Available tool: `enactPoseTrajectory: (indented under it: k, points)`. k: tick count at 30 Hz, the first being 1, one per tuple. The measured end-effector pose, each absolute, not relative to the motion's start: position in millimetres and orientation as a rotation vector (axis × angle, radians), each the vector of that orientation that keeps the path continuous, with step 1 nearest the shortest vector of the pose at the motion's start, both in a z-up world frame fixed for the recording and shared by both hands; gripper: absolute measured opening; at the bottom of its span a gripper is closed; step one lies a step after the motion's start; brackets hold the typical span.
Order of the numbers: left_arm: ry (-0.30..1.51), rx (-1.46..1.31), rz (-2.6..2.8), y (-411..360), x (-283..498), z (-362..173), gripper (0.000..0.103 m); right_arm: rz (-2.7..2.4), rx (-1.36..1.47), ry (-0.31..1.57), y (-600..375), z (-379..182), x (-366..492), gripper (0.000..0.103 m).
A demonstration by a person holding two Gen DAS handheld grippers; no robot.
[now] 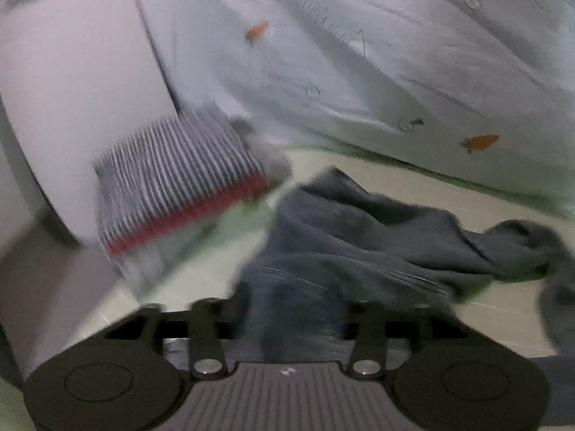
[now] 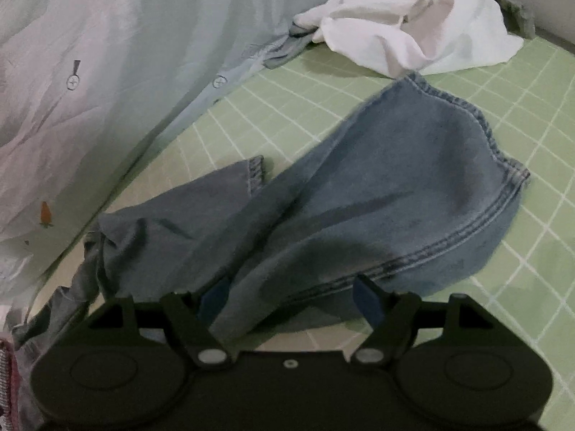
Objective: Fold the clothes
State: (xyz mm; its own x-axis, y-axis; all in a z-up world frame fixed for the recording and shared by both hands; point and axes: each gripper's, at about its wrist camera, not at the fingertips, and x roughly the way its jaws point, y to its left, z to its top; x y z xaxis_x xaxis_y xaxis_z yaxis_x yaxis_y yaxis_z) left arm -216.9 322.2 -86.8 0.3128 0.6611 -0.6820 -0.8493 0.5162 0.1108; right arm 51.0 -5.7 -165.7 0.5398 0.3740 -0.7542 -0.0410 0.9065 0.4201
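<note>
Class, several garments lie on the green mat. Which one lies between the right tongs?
The blue denim garment: its fabric runs between the open right tongs. The crumpled white garment lies far behind.

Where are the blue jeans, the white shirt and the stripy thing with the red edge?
blue jeans (image 2: 395,186): right wrist view, middle of the wide leg.
white shirt (image 2: 406,28): right wrist view, middle of the crumpled pile.
stripy cloth (image 1: 179,179): left wrist view, on the stripes above the red band.
</note>
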Motion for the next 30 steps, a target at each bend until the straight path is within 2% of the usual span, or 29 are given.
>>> enactPoseTrajectory:
  k: [3,6,12,17,19,21,23,24,25,28,30]
  points:
    - [0.755,-0.254,0.959,310,-211,-89,0.088,0.237,0.325,0.88,0,-159,53,0.079]
    - [0.815,-0.259,0.85,309,-198,-99,0.095,0.227,0.337,0.835,4,-157,68,0.081]
    - [0.996,-0.303,0.72,291,-170,-136,0.097,0.19,0.467,0.889,5,-171,117,0.08]
    - [1.131,-0.353,0.705,289,-170,-168,0.097,0.133,0.432,0.937,14,-184,152,0.065]
    - [1.159,-0.394,0.719,295,-173,-175,0.097,0.11,0.419,0.956,16,-188,161,0.054]
    - [1.182,-0.444,0.741,303,-176,-182,0.097,0.095,0.412,0.964,17,-190,168,0.052]
    - [1.194,-0.503,0.769,310,-182,-189,0.097,0.08,0.405,0.973,18,-191,174,0.039]
    - [1.197,-0.528,0.782,312,-184,-191,0.097,0.09,0.408,0.975,18,-192,176,0.023]
    - [1.203,-0.546,0.791,314,-187,-193,0.097,0.1,0.411,0.978,18,-193,178,0.012]
    - [1.213,-0.58,0.805,316,-191,-197,0.097,0.135,0.522,0.958,5,-186,177,0.004]
    - [1.212,-0.58,0.804,314,-193,-196,0.097,0.173,0.572,0.914,-3,-172,169,0.003]
